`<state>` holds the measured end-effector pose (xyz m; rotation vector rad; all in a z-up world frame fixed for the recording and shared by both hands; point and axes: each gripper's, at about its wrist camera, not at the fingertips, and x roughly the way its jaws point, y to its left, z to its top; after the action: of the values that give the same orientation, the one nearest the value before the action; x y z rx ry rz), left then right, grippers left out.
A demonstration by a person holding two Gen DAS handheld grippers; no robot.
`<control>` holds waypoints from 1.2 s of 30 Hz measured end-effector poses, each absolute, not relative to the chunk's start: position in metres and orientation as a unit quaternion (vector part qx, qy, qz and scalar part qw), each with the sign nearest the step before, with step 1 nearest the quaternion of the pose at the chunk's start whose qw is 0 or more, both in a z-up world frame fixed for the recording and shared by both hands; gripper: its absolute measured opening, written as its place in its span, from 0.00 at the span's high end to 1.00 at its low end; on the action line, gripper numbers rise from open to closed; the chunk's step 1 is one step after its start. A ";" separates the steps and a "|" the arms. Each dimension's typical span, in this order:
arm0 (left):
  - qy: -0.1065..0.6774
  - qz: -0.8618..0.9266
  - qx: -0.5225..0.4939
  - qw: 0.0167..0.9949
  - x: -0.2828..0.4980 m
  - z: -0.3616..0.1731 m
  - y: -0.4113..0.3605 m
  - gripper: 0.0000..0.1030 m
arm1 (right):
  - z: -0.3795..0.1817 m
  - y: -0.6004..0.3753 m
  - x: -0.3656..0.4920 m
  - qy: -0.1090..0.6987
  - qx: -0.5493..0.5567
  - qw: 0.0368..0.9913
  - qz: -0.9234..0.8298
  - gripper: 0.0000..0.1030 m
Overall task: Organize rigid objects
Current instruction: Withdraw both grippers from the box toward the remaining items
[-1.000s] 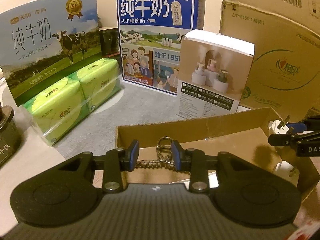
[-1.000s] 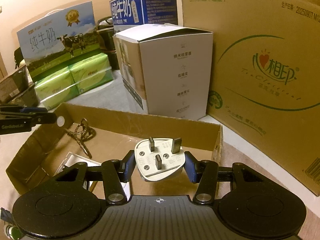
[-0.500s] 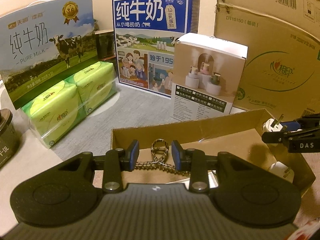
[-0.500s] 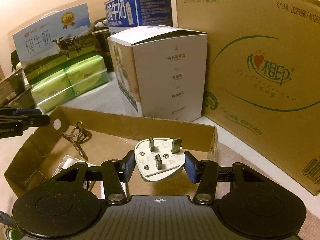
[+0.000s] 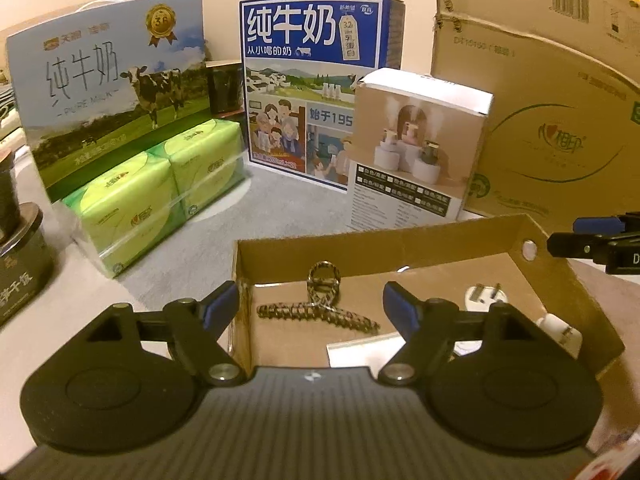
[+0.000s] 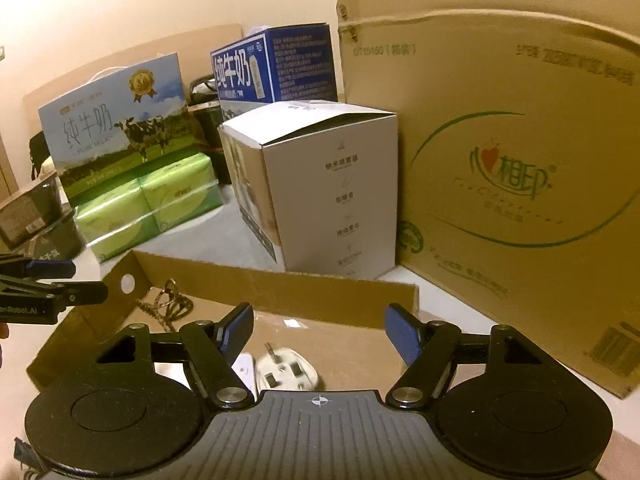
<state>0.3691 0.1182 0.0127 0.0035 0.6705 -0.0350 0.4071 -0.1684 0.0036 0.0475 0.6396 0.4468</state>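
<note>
I am holding my left tongs [image 5: 312, 306] spread wide apart over the near wall of the shallow cardboard tray [image 5: 440, 236], gripping nothing. Just beyond the blue pads, the patterned hair claw clip [image 5: 318, 306] is lying on the tray floor, its ring end tilting up toward the far wall and touching neither finger. Further right in the tray, a white plug [image 5: 482, 296] is sitting with its prongs pointing up, and a second white plug [image 5: 560, 330] is resting against the right wall.

I am keeping my right tongs [image 6: 318, 330] equally wide apart and empty above the tray's other end. The white three-pin plug [image 6: 286, 374] is lying on the tray floor right below them, pins up, free of both pads, with a white adapter [image 6: 244, 368] touching its left side.

Behind the tray on the desk [image 5: 188, 248], a white humidifier box [image 5: 416, 148], two milk cartons, green tissue packs [image 5: 160, 192] and a large brown carton [image 6: 520, 160] are standing.
</note>
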 end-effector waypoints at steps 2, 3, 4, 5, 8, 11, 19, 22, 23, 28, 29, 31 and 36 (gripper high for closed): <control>0.327 -0.015 -0.001 0.945 0.358 0.017 0.117 0.23 | 0.007 -0.172 0.398 0.312 0.030 0.925 0.216 0.30; 0.326 -0.014 -0.002 0.945 0.352 0.019 0.116 0.23 | 0.010 -0.173 0.393 0.312 0.032 0.925 0.214 0.30; 0.325 -0.014 -0.002 0.946 0.345 0.021 0.115 0.23 | 0.012 -0.176 0.388 0.312 0.036 0.925 0.214 0.30; 0.324 -0.013 -0.003 0.946 0.339 0.024 0.114 0.22 | 0.014 -0.178 0.382 0.312 0.040 0.925 0.215 0.30; 0.321 -0.010 -0.010 0.947 0.316 0.033 0.111 0.22 | 0.021 -0.182 0.358 0.310 0.039 0.925 0.215 0.30; 0.319 -0.008 -0.013 0.948 0.292 0.043 0.107 0.21 | 0.026 -0.187 0.335 0.312 0.041 0.925 0.214 0.30; 0.311 -0.002 -0.008 0.950 0.228 0.060 0.090 0.19 | 0.034 -0.213 0.269 0.322 0.059 0.923 0.202 0.29; 0.310 0.001 -0.015 0.951 0.205 0.062 0.085 0.18 | 0.032 -0.224 0.244 0.330 0.077 0.921 0.193 0.29; 0.311 0.001 -0.017 0.950 0.196 0.062 0.083 0.18 | 0.031 -0.227 0.236 0.332 0.082 0.920 0.190 0.28; 0.315 0.010 -0.028 0.949 0.159 0.058 0.077 0.18 | 0.025 -0.238 0.200 0.340 0.097 0.917 0.183 0.27; 0.315 0.013 -0.033 0.948 0.152 0.057 0.077 0.18 | 0.024 -0.239 0.192 0.341 0.096 0.917 0.182 0.26; 0.317 0.019 -0.036 0.947 0.139 0.053 0.077 0.17 | 0.022 -0.238 0.180 0.342 0.090 0.917 0.183 0.25; 0.330 0.024 -0.037 0.943 0.111 0.042 0.076 0.17 | 0.019 -0.240 0.152 0.342 0.090 0.918 0.182 0.20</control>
<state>0.1113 0.0758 0.0415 -0.0756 0.6731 0.0498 0.1518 -0.2400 0.0191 0.1855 0.7024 0.3734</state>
